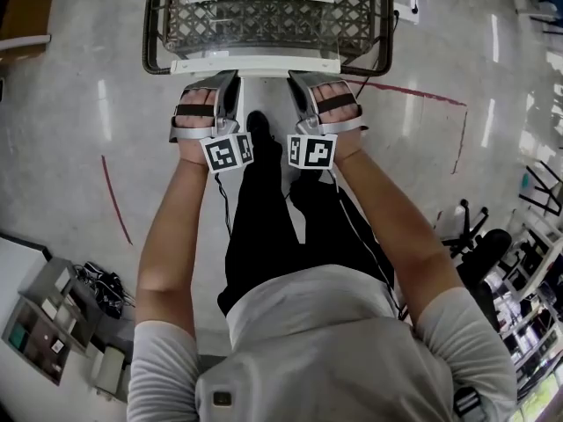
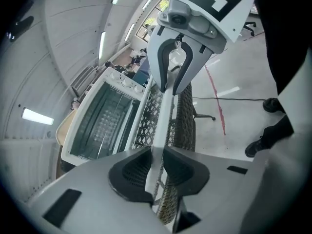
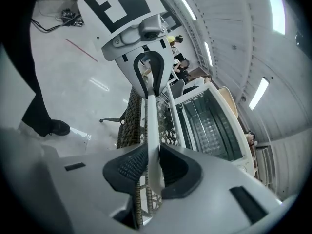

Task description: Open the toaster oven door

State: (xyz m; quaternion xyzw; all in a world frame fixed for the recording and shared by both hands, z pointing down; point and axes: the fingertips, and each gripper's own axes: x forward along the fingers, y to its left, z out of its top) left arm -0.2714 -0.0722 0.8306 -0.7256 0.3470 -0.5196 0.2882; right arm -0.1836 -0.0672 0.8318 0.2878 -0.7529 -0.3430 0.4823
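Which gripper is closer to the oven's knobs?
The right gripper. The knobs sit at its end of the door handle, far from the left gripper.

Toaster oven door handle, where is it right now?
In the head view the white door handle lies top centre, along the near edge of the open oven door, clamped by the left gripper and right gripper side by side.

Setting: a large indoor laboratory or workshop hall. Indicators: a polished grey floor point(image 1: 70, 165) marked with red tape lines point(image 1: 115, 202), loose cables point(image 1: 104, 287) beside an open shelf unit point(image 1: 40, 328), a swivel office chair point(image 1: 486, 255) near crowded equipment racks point(image 1: 528, 262), and ceiling strip lights point(image 2: 37, 116) overhead
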